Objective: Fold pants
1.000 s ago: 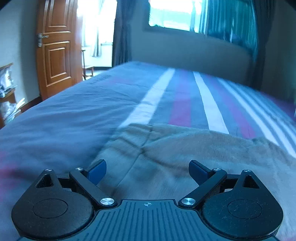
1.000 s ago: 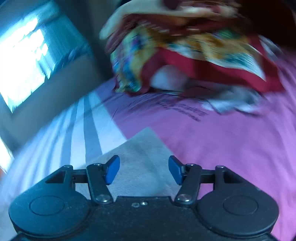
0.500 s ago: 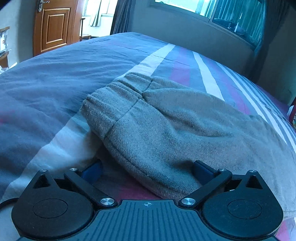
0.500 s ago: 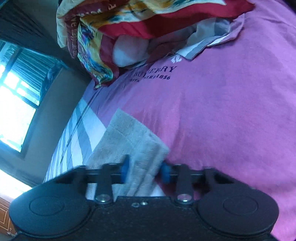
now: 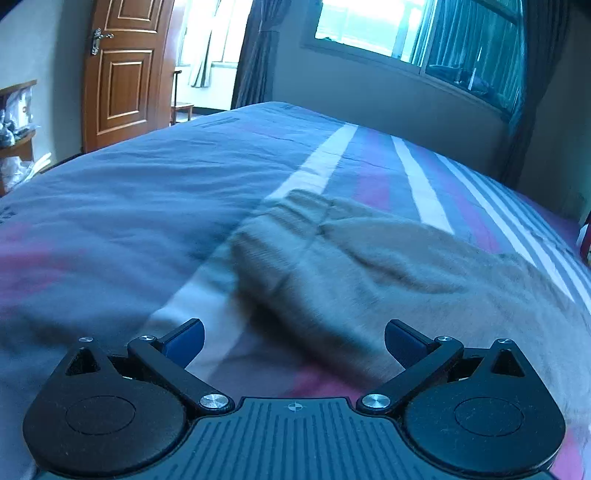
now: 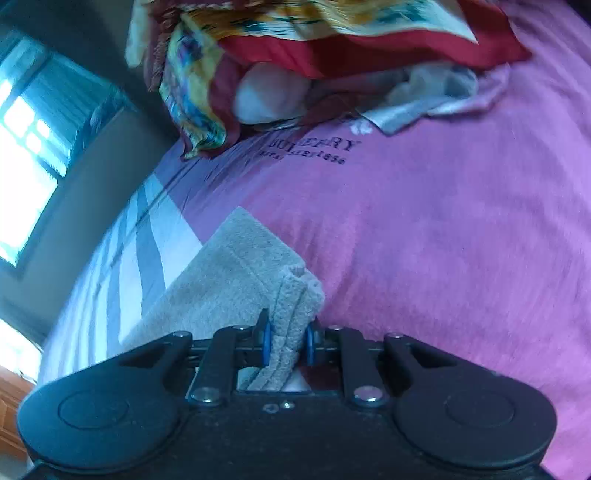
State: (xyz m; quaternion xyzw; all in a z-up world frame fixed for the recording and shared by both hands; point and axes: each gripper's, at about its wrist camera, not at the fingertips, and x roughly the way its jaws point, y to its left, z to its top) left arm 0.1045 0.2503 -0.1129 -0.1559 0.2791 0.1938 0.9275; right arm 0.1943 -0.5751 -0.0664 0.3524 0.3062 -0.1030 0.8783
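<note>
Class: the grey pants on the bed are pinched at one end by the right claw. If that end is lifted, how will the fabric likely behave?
The grey pants will probably hang limp: the cloth already bunches into soft folds in the right claw. The fleecy surface likely grips the pads, so slipping seems unlikely. The far end would probably drag across the bedsheet.

Blown-out window (image 5: 369, 22) backlight, bluish cast, motion blur, fisheye bending

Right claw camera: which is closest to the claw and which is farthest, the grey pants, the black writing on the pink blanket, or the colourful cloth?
1. Grey pants, pinched in the right claw.
2. Black writing, farther up the pink blanket.
3. Colourful cloth, heaped at the top.
</note>
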